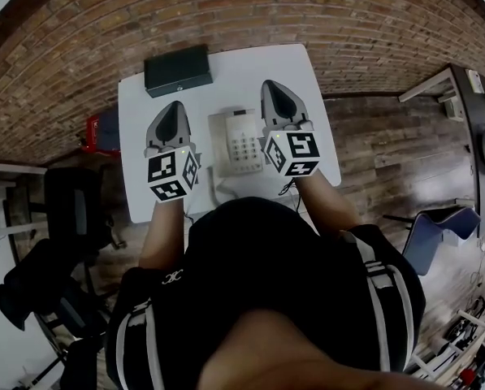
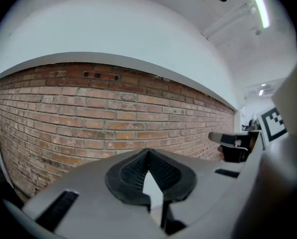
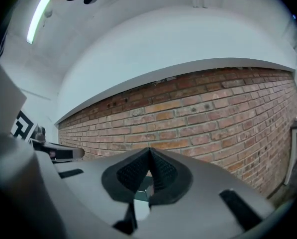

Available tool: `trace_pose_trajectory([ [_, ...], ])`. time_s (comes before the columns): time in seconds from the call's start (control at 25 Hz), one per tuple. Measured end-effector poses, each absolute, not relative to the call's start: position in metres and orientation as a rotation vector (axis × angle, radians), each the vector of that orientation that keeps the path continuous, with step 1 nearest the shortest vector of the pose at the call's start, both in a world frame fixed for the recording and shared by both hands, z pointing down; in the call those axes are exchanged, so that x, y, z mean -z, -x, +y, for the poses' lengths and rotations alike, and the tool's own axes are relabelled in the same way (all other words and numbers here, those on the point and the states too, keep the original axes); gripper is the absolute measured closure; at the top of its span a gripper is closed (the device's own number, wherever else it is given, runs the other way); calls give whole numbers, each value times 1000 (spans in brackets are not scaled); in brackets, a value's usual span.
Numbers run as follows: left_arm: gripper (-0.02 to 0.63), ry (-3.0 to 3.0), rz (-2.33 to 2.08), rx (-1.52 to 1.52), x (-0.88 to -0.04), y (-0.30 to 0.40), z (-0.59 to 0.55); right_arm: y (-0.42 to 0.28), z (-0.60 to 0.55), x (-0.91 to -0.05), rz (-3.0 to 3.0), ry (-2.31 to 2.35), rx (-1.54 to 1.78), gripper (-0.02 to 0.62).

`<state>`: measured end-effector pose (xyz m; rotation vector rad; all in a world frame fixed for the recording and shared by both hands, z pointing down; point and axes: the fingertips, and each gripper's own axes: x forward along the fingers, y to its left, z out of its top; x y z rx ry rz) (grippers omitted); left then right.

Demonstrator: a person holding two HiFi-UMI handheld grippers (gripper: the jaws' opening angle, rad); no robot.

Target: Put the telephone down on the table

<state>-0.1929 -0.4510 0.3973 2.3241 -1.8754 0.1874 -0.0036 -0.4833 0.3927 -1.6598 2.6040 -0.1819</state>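
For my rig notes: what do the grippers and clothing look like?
Left gripper and right gripper: grey tapered shells, black textured pads, each bearing a black-and-white marker cube. Black top, white stripes on sleeves.

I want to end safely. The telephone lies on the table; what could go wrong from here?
What looks like a cord runs from the telephone over the table's near edge toward the person; an arm might snag it and drag the telephone. Both left gripper and right gripper, shut and empty, hang close beside it; lowering one could knock it.
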Motion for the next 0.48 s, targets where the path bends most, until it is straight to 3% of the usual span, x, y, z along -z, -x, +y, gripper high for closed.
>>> trace_pose_trajectory([
  [0.48,603,-2320,-1793,-179,-408,187,-451,17,-475,-397,2655,1648,154,597],
])
